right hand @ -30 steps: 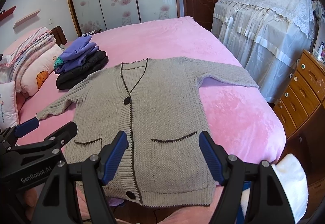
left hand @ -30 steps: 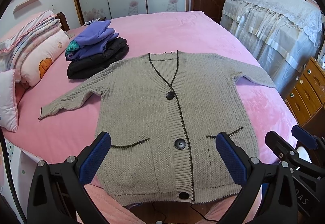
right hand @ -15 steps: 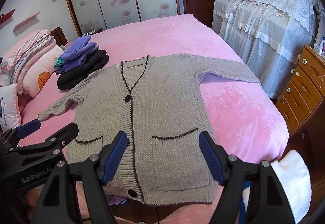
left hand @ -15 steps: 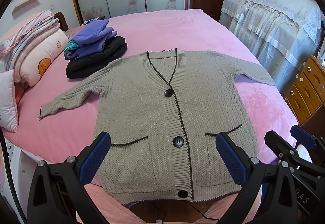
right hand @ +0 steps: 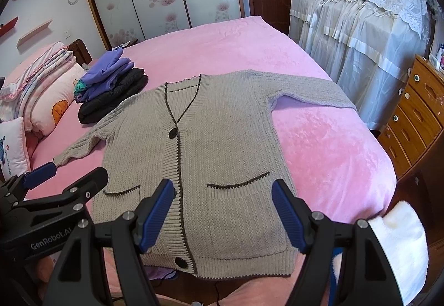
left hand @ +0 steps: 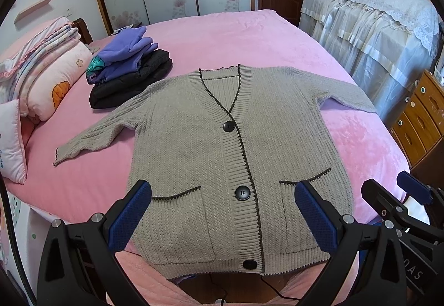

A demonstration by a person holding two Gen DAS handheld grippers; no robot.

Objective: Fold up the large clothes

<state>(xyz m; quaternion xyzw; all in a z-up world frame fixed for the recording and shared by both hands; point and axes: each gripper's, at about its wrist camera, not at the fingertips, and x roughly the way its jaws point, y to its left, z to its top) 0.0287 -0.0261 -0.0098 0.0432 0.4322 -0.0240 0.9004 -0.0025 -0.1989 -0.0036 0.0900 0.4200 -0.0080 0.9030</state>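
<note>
A grey knitted cardigan (left hand: 222, 156) with dark trim, three black buttons and two pockets lies flat, face up, on the pink bed (left hand: 227, 36), sleeves spread to both sides. It also shows in the right wrist view (right hand: 222, 145). My left gripper (left hand: 223, 211) is open and empty, held above the hem near the bed's front edge. My right gripper (right hand: 223, 211) is open and empty, above the right pocket. The right gripper's tip shows in the left wrist view (left hand: 399, 195); the left gripper shows in the right wrist view (right hand: 66, 181).
A stack of folded purple and black clothes (left hand: 127, 70) sits at the back left of the bed, beside pillows and a folded quilt (left hand: 41, 70). A cloth-covered cabinet (left hand: 374, 28) and a wooden drawer chest (left hand: 421, 117) stand right. A white towel (right hand: 399, 236) lies lower right.
Both grippers have pulled back and risen slightly, so the cardigan sits a little lower in view. Nothing on the bed has moved.
</note>
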